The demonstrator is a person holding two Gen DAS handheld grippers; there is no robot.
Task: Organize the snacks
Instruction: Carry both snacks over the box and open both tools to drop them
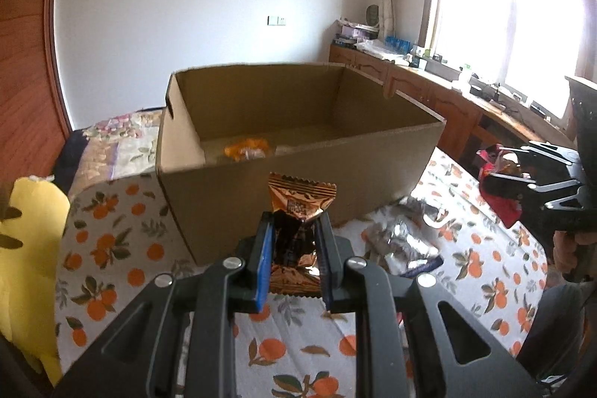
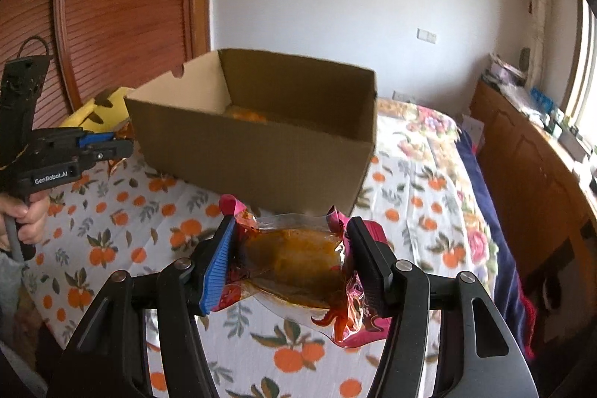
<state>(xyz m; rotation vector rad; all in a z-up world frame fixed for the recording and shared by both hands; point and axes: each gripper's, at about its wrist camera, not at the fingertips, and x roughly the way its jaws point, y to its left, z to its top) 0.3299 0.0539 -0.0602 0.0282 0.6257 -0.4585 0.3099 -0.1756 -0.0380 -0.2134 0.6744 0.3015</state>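
Observation:
An open cardboard box stands on the orange-print cloth; it also shows in the right wrist view. An orange snack packet lies inside it. My left gripper is shut on a copper-foil snack packet, held above the cloth just in front of the box. My right gripper is shut on a pink and clear sauce-filled snack pouch, held above the cloth before the box. The right gripper also appears in the left wrist view, and the left gripper in the right wrist view.
Silver and clear wrappers lie on the cloth right of the left gripper. A yellow plush toy sits at the left. A wooden cabinet with clutter runs under the window. A wooden wardrobe stands behind the box.

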